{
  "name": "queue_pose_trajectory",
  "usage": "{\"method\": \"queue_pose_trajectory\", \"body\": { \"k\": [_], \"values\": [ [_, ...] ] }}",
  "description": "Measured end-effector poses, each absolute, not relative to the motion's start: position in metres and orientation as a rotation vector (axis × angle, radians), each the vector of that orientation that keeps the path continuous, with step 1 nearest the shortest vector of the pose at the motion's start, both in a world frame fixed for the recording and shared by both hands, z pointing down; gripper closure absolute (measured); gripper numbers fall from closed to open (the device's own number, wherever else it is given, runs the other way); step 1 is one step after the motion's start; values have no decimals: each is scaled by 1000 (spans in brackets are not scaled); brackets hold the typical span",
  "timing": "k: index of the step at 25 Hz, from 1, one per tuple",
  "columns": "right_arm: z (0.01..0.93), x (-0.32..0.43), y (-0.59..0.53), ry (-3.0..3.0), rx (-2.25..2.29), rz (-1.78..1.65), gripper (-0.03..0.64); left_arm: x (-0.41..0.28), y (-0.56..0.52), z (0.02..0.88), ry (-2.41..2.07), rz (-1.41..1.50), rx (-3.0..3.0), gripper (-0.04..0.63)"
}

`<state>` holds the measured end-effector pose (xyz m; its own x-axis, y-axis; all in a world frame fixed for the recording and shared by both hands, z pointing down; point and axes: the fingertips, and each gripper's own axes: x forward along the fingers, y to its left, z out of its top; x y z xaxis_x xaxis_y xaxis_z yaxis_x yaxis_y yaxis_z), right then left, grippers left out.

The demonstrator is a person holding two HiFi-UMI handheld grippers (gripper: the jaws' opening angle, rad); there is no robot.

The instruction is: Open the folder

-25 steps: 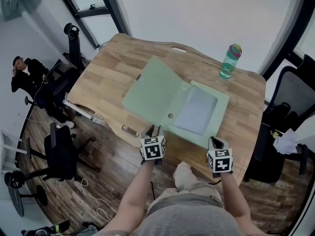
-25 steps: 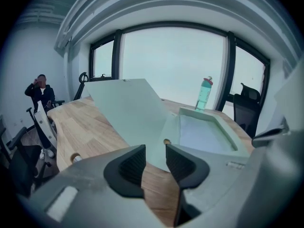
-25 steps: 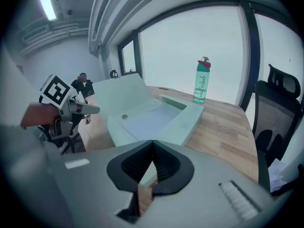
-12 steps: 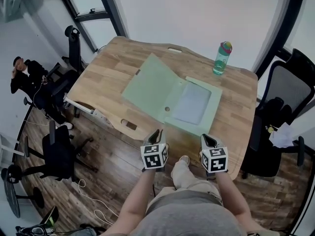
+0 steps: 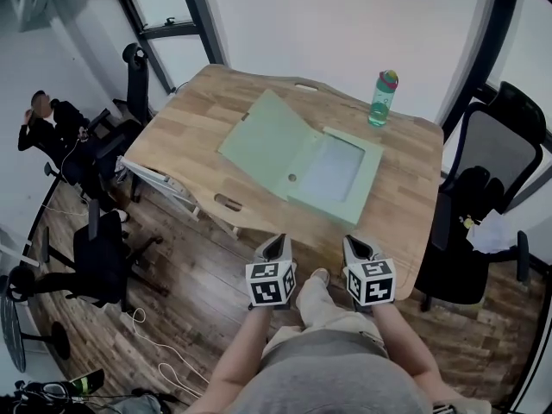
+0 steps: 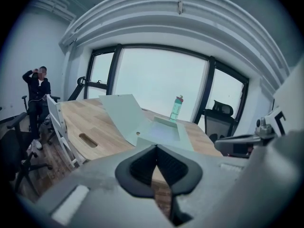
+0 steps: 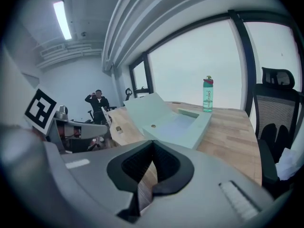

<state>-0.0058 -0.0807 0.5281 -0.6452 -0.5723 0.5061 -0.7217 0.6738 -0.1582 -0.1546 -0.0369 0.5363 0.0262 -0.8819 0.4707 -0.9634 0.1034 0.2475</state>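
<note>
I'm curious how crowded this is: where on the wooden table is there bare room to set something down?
The widest bare patch is the table's left part, between the open green folder and the left edge. A narrower strip runs right of the folder, from the water bottle at the far corner to the near edge. The folder crowds the middle.

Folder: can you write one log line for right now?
green folder: open on wooden table | left gripper: jaws just closed, empty | right gripper: shut, empty
</note>
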Motion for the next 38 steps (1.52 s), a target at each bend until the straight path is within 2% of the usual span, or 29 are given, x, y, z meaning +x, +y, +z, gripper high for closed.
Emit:
{"method": "queue_pose_trajectory", "body": {
  "k": [15,38],
  "values": [
    [512,-2,-7,-2564,930,463,617,-122,40,518,-1861,171,1840,592],
    [498,0,-9,-2602,917,416,618,-120,36,511,-1882,145,1847,591]
  ]
}}
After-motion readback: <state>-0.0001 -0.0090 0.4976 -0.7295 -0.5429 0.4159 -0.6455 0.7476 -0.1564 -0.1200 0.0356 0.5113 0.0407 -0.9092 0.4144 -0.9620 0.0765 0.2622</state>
